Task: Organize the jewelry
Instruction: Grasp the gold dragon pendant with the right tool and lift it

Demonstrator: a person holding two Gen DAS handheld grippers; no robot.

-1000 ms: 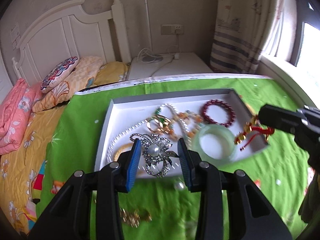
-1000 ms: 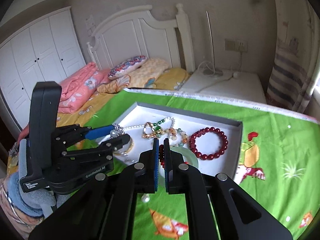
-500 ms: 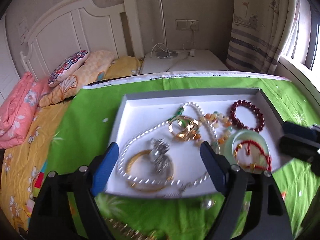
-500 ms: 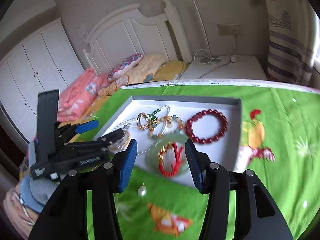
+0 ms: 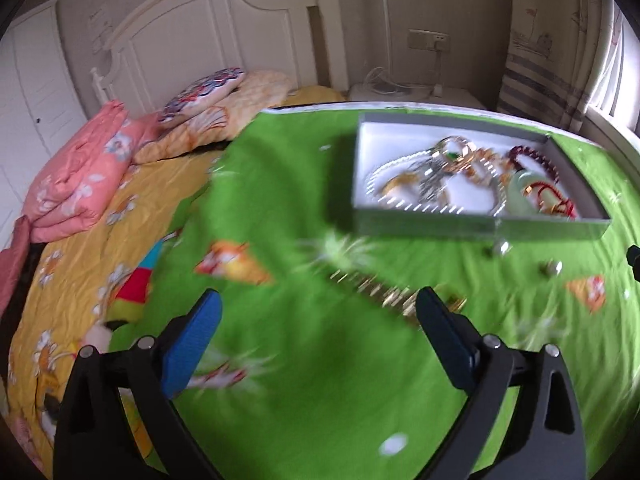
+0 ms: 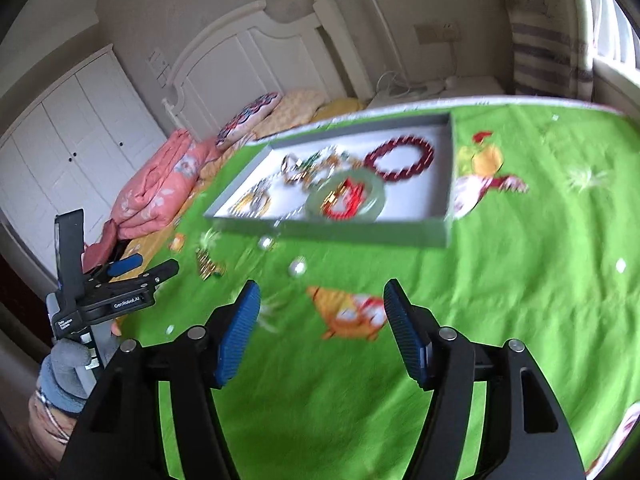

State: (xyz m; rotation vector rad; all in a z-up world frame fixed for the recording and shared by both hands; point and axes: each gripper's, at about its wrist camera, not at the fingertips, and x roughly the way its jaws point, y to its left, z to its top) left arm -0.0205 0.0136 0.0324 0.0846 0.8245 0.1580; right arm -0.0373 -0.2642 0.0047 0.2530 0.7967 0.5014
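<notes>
A grey tray with a white floor sits on the green cloth and holds a heap of jewelry: a pearl necklace, gold pieces, a dark red bead bracelet, a pale green bangle with a red cord piece inside it. A gold chain and two silver beads lie on the cloth in front of the tray. My left gripper is open and empty, well short of the tray. My right gripper is open and empty. The left gripper also shows in the right wrist view.
The green cartoon-print cloth covers the work surface. A bed with pink and yellow bedding lies to the left, with a white headboard behind. A white nightstand with cables stands behind the cloth, and curtains hang at the right.
Both grippers have opened wide and pulled back from the tray toward me. The brooch left my left gripper and the red cord piece left my right gripper; both now lie in the tray.
</notes>
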